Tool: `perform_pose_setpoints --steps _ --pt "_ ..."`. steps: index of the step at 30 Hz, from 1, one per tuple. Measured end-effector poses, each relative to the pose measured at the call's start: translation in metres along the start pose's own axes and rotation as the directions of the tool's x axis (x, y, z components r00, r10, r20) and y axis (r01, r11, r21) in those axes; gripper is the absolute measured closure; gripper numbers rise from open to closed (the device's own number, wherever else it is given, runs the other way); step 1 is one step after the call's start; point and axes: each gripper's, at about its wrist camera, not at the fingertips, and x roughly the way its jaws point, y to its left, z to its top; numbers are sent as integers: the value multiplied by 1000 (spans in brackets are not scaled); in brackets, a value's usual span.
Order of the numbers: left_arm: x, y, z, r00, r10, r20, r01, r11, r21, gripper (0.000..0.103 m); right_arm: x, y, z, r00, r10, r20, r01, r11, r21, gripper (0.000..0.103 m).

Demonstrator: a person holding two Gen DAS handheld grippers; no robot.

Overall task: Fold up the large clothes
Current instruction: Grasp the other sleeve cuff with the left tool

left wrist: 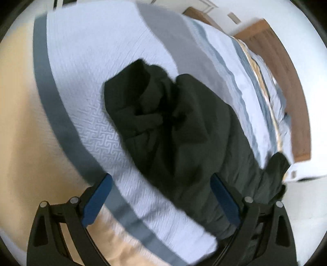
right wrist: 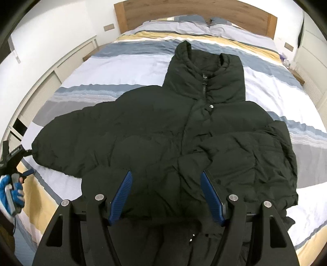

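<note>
A black puffer jacket [right wrist: 163, 131] lies front up on the striped bed cover [right wrist: 85, 73], collar toward the headboard. Its right sleeve [right wrist: 255, 155] is folded in over the body; its left sleeve [right wrist: 67, 139] lies stretched out to the left. My right gripper [right wrist: 165, 196] is open and empty, just above the jacket's lower hem. My left gripper [left wrist: 161, 200] is open and empty, above the sleeve end [left wrist: 147, 110] near the bed's edge. The left gripper also shows at the far left of the right wrist view [right wrist: 22, 161], beside the cuff.
A wooden headboard [right wrist: 194, 12] and pillows [right wrist: 184, 24] stand at the far end. White cabinets [right wrist: 51, 67] run along the left of the bed. A pale floor [left wrist: 22, 122] lies beside the bed.
</note>
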Motion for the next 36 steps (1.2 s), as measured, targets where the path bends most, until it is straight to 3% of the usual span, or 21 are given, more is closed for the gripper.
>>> perform_pose_setpoints --steps 3,7,10,13,15,18,28,36 --pt "16 14 11 997 -73 -24 70 994 -82 7 -8 -6 -1 999 -38 -3 38 999 33 35" --pt "29 28 29 978 -206 -12 200 962 -188 12 -24 -11 -2 996 -91 -1 91 994 54 35" --pt "36 34 41 954 -301 -2 291 926 -242 29 -36 -11 -3 993 -122 1 122 991 61 35" --pt "41 37 44 945 -328 -7 314 910 -270 48 -46 -8 -3 990 -141 5 140 989 56 35" --pt "42 37 44 935 -354 -9 338 899 -279 72 -50 -6 -3 989 -146 8 145 988 56 35" --pt "37 26 44 936 -352 -2 340 905 -256 88 -54 -3 -5 990 -138 15 137 989 52 35" --pt "-23 -56 38 953 -296 55 299 952 -57 92 -50 -29 -13 998 -51 46 46 995 85 35" --pt "-67 -122 -14 955 -288 71 282 956 85 92 -68 -89 -17 993 -69 95 59 992 112 35"
